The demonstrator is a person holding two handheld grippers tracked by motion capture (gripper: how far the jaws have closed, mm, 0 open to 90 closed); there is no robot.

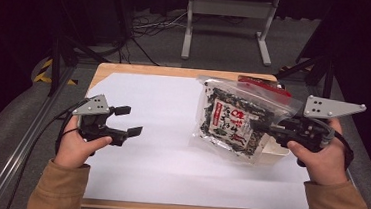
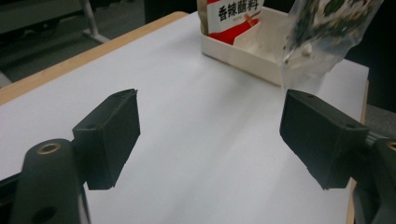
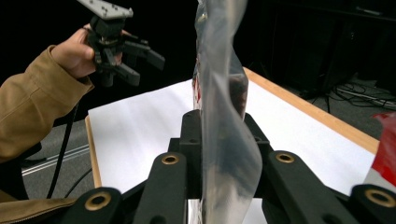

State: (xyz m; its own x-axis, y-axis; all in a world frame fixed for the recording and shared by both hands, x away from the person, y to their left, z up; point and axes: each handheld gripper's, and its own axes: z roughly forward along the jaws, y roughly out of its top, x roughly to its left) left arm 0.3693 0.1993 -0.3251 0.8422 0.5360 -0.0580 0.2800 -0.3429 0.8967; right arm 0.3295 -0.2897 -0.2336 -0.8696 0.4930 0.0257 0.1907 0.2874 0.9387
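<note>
A clear bag of dark dried seaweed (image 1: pixel 230 120) with a red and white label hangs tilted above the table's right side. My right gripper (image 1: pixel 259 125) is shut on its right edge. In the right gripper view the bag's plastic (image 3: pixel 219 70) rises pinched between the two jaws of that gripper (image 3: pixel 223 133). My left gripper (image 1: pixel 129 120) hovers over the left of the white sheet (image 1: pixel 159 152), open and holding nothing. From the left gripper view its jaws (image 2: pixel 212 126) stand wide apart, with the bag (image 2: pixel 322 28) farther off.
A white tray (image 2: pixel 243 53) sits at the table's right, holding an upright red packet (image 2: pixel 233 16) with printed characters. The tray (image 1: pixel 276 153) lies under the bag in the high view. The wooden table edge (image 1: pixel 126 68) frames the sheet. A metal stand and cables lie beyond.
</note>
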